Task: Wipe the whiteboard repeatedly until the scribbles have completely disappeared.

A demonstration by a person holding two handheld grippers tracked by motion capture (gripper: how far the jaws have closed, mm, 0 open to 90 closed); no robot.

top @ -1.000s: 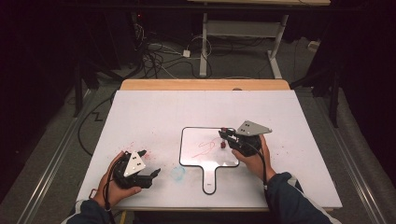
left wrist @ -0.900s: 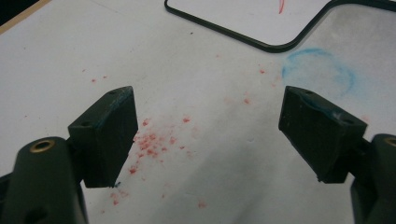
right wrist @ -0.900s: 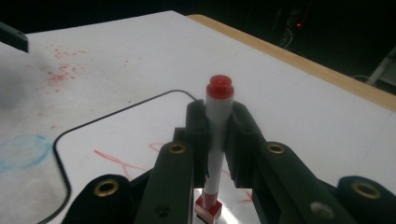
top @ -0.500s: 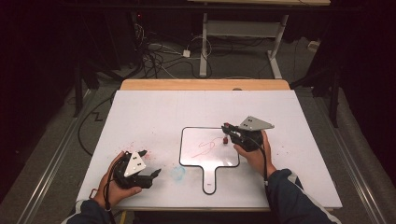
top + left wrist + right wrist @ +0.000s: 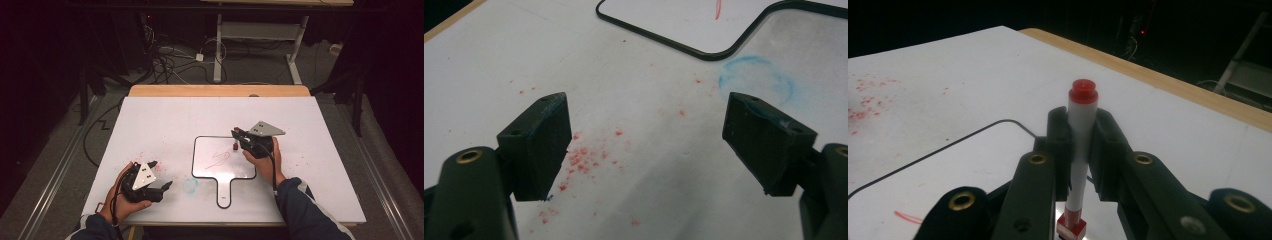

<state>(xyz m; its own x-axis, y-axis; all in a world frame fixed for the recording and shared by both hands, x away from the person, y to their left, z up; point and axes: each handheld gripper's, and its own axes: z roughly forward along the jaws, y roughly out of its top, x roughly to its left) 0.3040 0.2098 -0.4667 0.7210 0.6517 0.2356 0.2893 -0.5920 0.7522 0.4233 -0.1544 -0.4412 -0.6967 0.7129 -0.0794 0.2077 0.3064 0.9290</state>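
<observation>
Work in hand: drawing on the small white paddle-shaped whiteboard with a black rim and short handle [image 5: 224, 159], which lies flat near the middle of the white table top [image 5: 165, 120].
Marker: white-barrelled marker with a red end cap [image 5: 1080, 145], clamped between the jaws of the right gripper [image 5: 239, 135]; in the right gripper view it stands upright, red end up, its lower red end just above or on the board (contact cannot be told).
Right gripper: closed on the marker, held over the board's upper right corner; the person's right hand [image 5: 264, 161] rests over the board's right edge.
Left gripper: the left gripper [image 5: 161, 175] rests at the near left of the table, jaws wide apart with nothing between them; bare table shows between them in the left gripper view.
Board state: a red scribble [image 5: 216, 159] sits near the board's centre.
Table marks: red specks [image 5: 584, 160] on the table by the left gripper, and a faint blue ring smudge [image 5: 756, 80] just off the board's lower left corner.
Risk 1: nothing pins the board, so sideways drag from the tip could slide it.
Risk 2: the round barrel is gripped mid-length; hard downward pressure could tilt or slip it in the pads.
Risk 3: the tip is close to the rim; a stroke outward would mark the table.
Risk 4: the resting right hand could smear the ink.
</observation>
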